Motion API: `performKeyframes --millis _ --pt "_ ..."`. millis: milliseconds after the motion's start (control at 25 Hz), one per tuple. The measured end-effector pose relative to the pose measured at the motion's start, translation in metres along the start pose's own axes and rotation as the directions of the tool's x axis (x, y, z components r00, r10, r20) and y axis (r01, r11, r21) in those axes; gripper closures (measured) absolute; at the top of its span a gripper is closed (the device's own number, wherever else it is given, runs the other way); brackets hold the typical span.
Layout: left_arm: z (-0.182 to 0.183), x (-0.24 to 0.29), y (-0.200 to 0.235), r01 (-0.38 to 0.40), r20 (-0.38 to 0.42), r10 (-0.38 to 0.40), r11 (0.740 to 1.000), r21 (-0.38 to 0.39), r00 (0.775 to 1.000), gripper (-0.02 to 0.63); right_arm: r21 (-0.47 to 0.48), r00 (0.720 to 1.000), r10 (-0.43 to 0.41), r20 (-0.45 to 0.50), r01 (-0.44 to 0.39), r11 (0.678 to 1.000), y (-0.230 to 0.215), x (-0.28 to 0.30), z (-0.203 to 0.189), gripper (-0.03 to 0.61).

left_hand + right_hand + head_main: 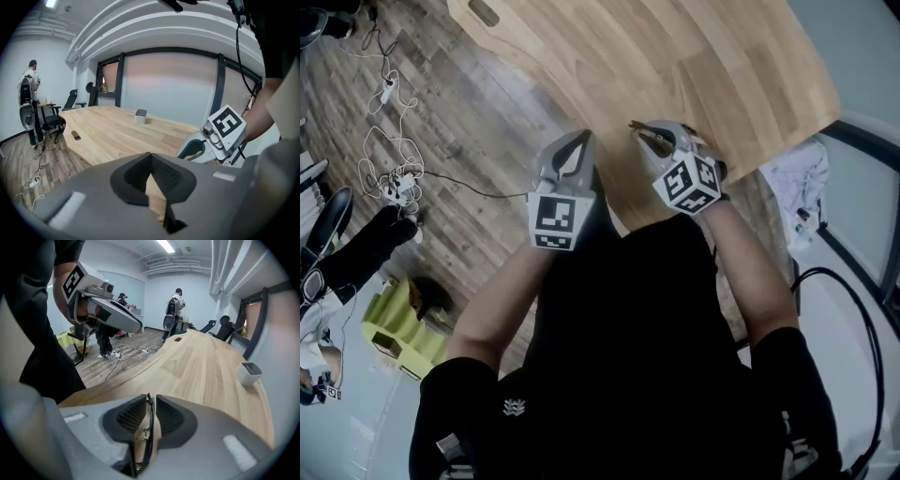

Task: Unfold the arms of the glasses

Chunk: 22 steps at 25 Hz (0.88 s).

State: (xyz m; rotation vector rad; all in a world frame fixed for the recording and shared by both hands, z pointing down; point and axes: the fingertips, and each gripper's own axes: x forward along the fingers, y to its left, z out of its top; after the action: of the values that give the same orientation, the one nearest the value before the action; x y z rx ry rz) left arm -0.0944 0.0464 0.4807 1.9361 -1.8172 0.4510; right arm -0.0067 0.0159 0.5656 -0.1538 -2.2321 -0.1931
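Note:
My right gripper (pixel 643 132) is shut on the glasses (pixel 652 141), a thin dark frame whose end sticks out past the fingertips above the near edge of the wooden table (pixel 675 56). In the right gripper view the glasses (pixel 146 430) run edge-on between the ribbed pads, with a small metal hinge showing; the gripper (pixel 149 397) points down at the table. My left gripper (pixel 577 141) hangs just left of it, off the table's edge, shut with nothing in it. In the left gripper view its jaws (pixel 151 155) meet at the tip, and the right gripper (pixel 211 140) sits close on the right.
A small white container (pixel 140 116) (pixel 248 372) stands far out on the table. A cable slot (pixel 483 11) is cut into the tabletop. Cables and a power strip (pixel 389 173) lie on the floor at left, beside a yellow-green stool (pixel 398 333). Office chairs (pixel 56 119) and standing people are beyond.

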Motion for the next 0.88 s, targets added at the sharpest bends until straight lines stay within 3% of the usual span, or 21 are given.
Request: performKeyframes --millis 320,480,880 --pt "-0.018 -0.013 0.019 -0.070 -0.011 0.069 0.996 -0.047 0.998 0.607 -0.119 0.992 0.069 -0.106 -0.081 0.990 0.006 0.026 -0.010 0.525" --pt "-0.018 -0.019 0.028 -0.091 -0.008 0.090 0.994 -0.063 0.996 0.607 -0.173 0.983 0.046 -0.176 -0.077 0.982 0.008 0.036 -0.021 0.529" --pt "-0.002 -0.022 0.021 -0.058 0.010 0.059 0.997 -0.045 0.998 0.607 -0.112 0.999 -0.018 -0.027 0.015 0.994 0.000 0.006 0.007 0.543"
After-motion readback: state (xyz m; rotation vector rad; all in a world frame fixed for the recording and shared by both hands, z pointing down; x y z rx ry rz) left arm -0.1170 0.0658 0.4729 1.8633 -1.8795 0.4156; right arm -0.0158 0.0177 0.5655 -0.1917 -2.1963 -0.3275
